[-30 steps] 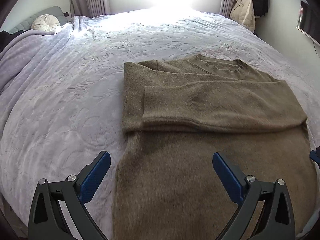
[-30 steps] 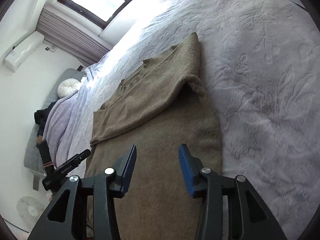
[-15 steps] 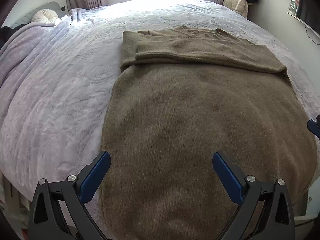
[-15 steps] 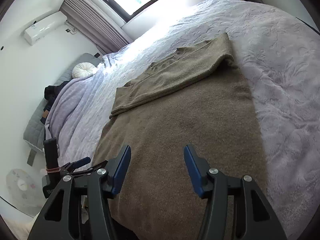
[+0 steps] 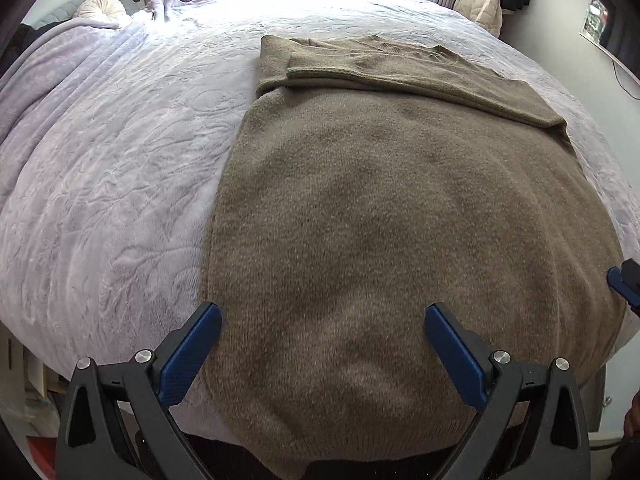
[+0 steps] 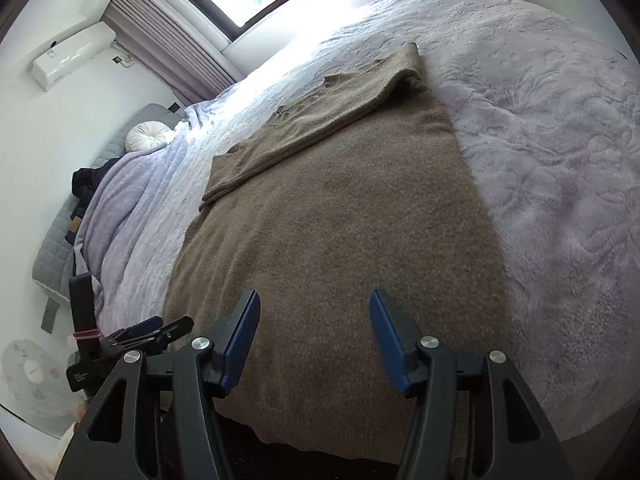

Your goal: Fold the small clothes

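Note:
An olive-brown knit sweater [image 5: 380, 208] lies flat on the lilac bed cover, sleeves folded across its chest at the far end, hem hanging over the near bed edge. It also shows in the right wrist view [image 6: 340, 224]. My left gripper [image 5: 322, 344] is open and empty, above the hem at the sweater's left part. My right gripper [image 6: 314, 340] is open and empty, above the hem near the sweater's right side. The left gripper shows at lower left in the right wrist view [image 6: 136, 332]; a blue fingertip of the right one shows in the left wrist view [image 5: 622, 284].
The lilac bed cover [image 5: 112, 168] spreads wide on both sides of the sweater. A round white cushion [image 5: 102, 8] sits at the bed's far left. Jackets [image 5: 484, 4] hang by the far right wall. A white fan [image 6: 28, 376] stands on the floor at left.
Both grippers have pulled back toward the near bed edge, from the folded sleeves to the hem. The right gripper's jaws have spread wider. The sweater has not moved.

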A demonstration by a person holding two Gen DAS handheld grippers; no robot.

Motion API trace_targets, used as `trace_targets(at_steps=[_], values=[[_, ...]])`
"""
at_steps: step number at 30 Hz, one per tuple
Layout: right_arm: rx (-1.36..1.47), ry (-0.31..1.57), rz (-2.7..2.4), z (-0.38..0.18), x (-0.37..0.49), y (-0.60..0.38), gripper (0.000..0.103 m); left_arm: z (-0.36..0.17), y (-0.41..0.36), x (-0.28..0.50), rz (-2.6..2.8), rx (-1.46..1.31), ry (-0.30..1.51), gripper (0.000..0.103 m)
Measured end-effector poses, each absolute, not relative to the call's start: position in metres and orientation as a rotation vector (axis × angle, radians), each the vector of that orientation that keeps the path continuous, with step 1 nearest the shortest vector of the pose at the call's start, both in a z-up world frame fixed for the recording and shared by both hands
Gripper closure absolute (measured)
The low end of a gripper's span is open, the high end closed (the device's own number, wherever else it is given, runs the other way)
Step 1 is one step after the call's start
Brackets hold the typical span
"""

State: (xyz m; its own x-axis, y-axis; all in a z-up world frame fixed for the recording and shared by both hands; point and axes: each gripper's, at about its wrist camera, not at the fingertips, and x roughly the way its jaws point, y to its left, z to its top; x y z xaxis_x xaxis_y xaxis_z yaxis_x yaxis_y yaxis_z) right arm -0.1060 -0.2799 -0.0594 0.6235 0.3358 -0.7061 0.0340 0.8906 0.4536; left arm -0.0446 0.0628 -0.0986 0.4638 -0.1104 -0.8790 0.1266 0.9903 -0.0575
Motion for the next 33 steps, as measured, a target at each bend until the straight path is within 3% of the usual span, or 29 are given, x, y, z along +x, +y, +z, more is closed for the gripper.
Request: trace_targets(at_steps=[22, 33], values=[[0.475, 0.871, 0.171, -0.061, -0.124, -0.287, 0.04, -0.105, 0.099, -0.07, -0.136, -0.037, 1.097, 0.001], [0.454, 0.807, 0.115, -0.038, -0.123, -0.314, 0.04, -0.061, 0.114, -0.024, -0.084, 0.009, 0.977, 0.001]])
